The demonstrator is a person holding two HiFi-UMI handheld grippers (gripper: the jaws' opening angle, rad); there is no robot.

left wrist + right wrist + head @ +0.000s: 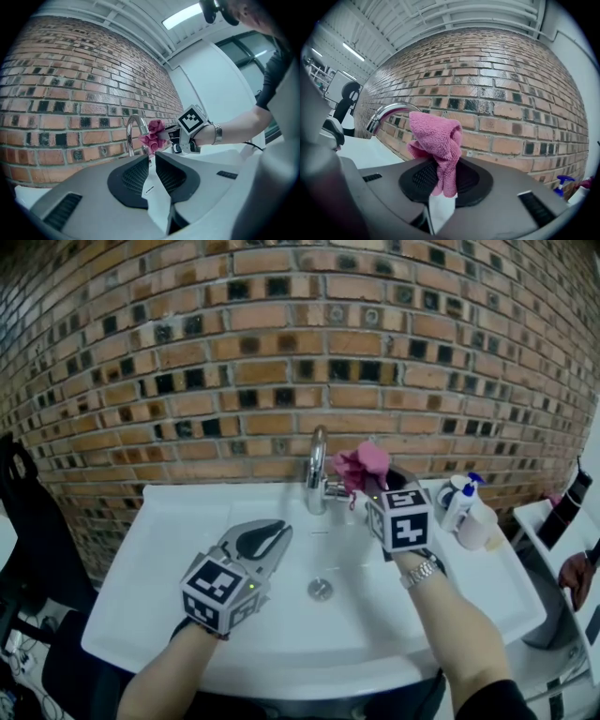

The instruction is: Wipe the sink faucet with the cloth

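Note:
A chrome faucet (317, 470) stands at the back of the white sink (187, 521). My right gripper (370, 488) is shut on a bunched pink cloth (364, 465), which it holds level, just right of the faucet's spout. In the right gripper view the cloth (438, 140) sticks up from between the pads, with the spout (386, 112) to its left. I cannot tell whether cloth and faucet touch. My left gripper (272, 535) hovers over the basin's left half, pointing at the faucet (136, 124). Its jaws stand a narrow gap apart with nothing between them.
A drain (320, 590) lies in the basin's middle. A spray bottle and a white bottle (466, 507) stand on the sink's right rim. A brick wall (281, 352) rises close behind. A black chair (23, 512) is at the left, a white shelf (548, 526) at the right.

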